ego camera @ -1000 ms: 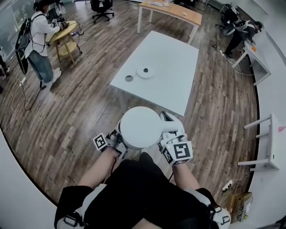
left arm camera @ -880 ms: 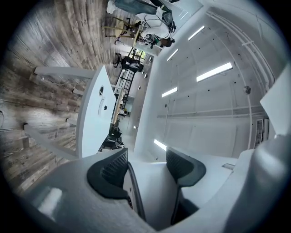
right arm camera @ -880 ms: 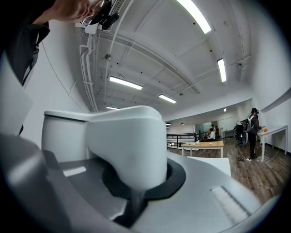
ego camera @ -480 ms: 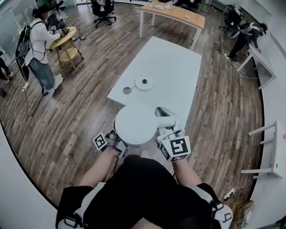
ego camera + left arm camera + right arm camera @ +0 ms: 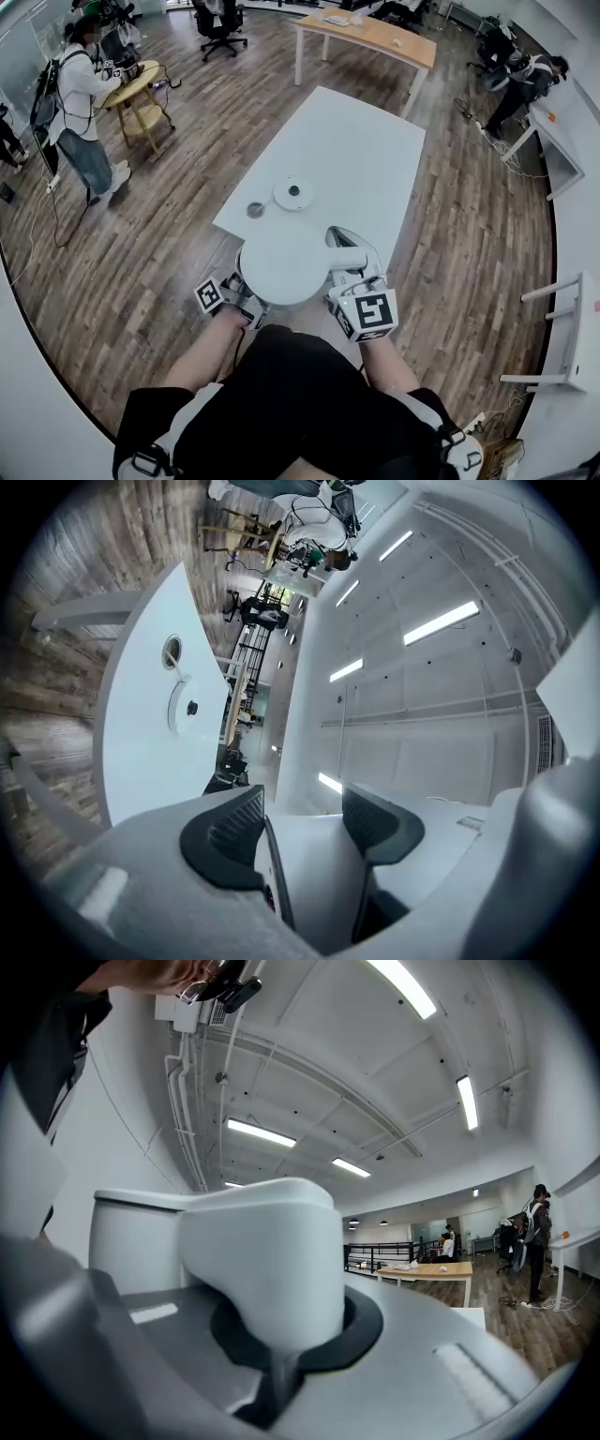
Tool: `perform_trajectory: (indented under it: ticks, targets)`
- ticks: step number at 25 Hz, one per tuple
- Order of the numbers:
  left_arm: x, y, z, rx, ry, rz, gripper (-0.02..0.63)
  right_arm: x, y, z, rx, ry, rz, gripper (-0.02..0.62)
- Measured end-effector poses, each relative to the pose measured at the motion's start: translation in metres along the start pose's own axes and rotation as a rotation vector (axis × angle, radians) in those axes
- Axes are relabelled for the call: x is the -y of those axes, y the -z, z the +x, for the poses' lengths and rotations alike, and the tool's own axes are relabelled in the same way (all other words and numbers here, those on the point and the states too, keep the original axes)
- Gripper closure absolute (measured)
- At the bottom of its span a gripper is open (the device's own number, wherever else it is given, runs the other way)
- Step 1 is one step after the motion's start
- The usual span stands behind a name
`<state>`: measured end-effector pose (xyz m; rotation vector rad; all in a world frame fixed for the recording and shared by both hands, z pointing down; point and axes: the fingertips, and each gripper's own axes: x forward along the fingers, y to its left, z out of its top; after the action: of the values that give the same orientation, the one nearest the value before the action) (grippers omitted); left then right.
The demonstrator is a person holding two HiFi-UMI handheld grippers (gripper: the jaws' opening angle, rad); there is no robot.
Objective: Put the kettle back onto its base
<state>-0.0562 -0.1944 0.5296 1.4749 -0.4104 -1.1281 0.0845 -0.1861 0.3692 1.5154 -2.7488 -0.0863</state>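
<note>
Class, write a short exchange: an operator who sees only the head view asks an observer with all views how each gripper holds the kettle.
Operator: Is the right gripper holding anything?
Observer: Yes, its fingers are shut on the kettle's handle.
Operator: And the left gripper?
Observer: Its fingers grip a white part of the kettle, which fills the gap between them.

Left claw [image 5: 244, 294] tips — (mostly) under kettle [image 5: 286, 260]
</note>
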Motion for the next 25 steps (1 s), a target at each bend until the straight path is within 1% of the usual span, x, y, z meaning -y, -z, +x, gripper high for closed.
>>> perform_trajectory:
  ticks: [3,7,13,18,25]
  targets:
    - [-0.011,-0.002,0.011,-0.001,-0.015,0.006,0.348,0.013,0.006,0.006,-0.007,-0.005,0.006,0.591]
    - [-0.017,-0.001,0.023,-0.009,-0.017,0.026,0.35,0.026,0.009,0.009,0.008,-0.011,0.009,0.591]
    - [-0.032,-0.008,0.034,0.004,-0.058,0.045,0.35,0.042,0.021,0.024,-0.009,-0.015,0.021,0.591]
    - [-0.036,-0.031,0.046,0.006,-0.055,0.058,0.35,0.044,0.023,0.049,0.004,-0.022,0.03,0.591]
    - [-0.044,-0.057,0.072,-0.004,-0.046,0.045,0.35,0.053,0.021,0.084,-0.004,-0.018,0.031,0.591]
